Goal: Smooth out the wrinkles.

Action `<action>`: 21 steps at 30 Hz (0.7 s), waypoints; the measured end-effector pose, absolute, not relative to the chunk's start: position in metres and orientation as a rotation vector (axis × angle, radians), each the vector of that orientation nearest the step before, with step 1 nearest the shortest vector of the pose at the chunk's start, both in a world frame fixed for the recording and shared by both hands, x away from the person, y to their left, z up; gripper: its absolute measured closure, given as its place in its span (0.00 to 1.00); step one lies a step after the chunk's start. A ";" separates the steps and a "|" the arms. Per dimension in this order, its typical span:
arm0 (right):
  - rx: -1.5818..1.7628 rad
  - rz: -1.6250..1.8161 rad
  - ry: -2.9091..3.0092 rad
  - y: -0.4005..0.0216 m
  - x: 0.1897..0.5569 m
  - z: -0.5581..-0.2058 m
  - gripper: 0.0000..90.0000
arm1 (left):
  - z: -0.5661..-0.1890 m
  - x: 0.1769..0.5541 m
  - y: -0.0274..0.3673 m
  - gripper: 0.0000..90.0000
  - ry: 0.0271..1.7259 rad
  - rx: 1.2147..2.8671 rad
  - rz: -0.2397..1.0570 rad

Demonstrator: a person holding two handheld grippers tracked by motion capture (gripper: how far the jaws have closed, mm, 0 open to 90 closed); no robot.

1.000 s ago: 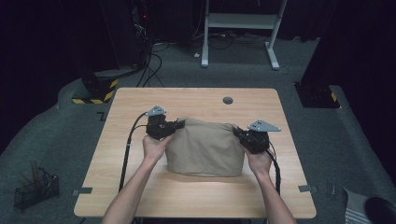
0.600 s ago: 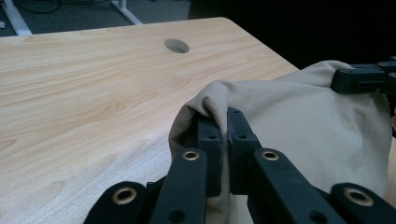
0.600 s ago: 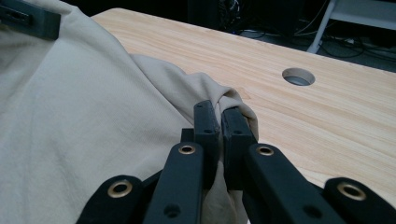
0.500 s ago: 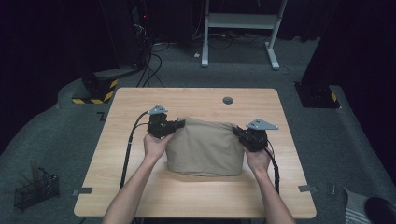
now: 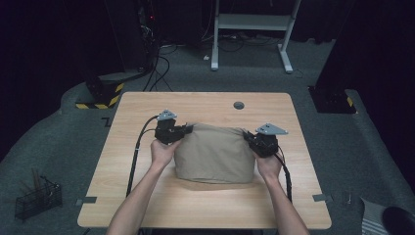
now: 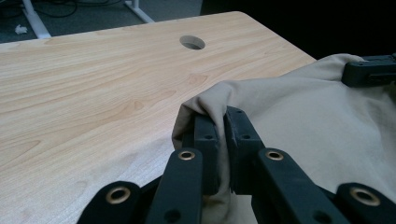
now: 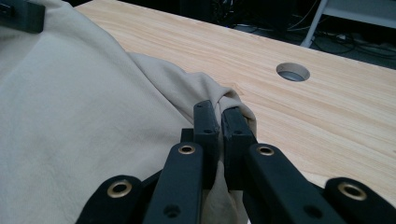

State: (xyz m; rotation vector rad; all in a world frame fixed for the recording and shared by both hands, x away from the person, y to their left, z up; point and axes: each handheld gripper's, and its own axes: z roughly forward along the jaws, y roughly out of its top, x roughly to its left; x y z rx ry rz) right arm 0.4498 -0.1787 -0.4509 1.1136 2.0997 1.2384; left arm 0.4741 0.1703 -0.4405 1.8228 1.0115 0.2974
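Seemingly unlabelled, the beige cloth (image 5: 214, 152) is pinched by left tongs (image 6: 218, 122) and right tongs (image 7: 219, 122).

place: lab | signs: dark room, bare wooden table (image 5: 147, 196) (cable hole), floor cables (image 5: 156, 66)

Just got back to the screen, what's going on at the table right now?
A person is handling a beige cloth on the wooden table with a gripper in each hand. The left gripper pinches the cloth's far left corner and the right gripper pinches its far right corner, each with a fold of fabric between its fingers. The left one's fingers have just eased open slightly, fabric between them. The cloth lies bunched, not spread flat.
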 end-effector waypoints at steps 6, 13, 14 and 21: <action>1.119 1.237 2.098 -0.177 0.454 -0.452 0.97 | -0.444 0.479 0.171 0.96 1.025 1.818 0.286; 1.135 1.221 2.104 -0.175 0.462 -0.456 0.96 | -0.451 0.485 0.170 0.96 1.043 1.836 0.297; 1.140 1.219 2.105 -0.175 0.463 -0.458 0.96 | -0.452 0.485 0.170 0.96 1.046 1.836 0.299; 1.163 1.206 2.103 -0.173 0.470 -0.466 0.96 | -0.460 0.488 0.168 0.96 1.069 1.821 0.309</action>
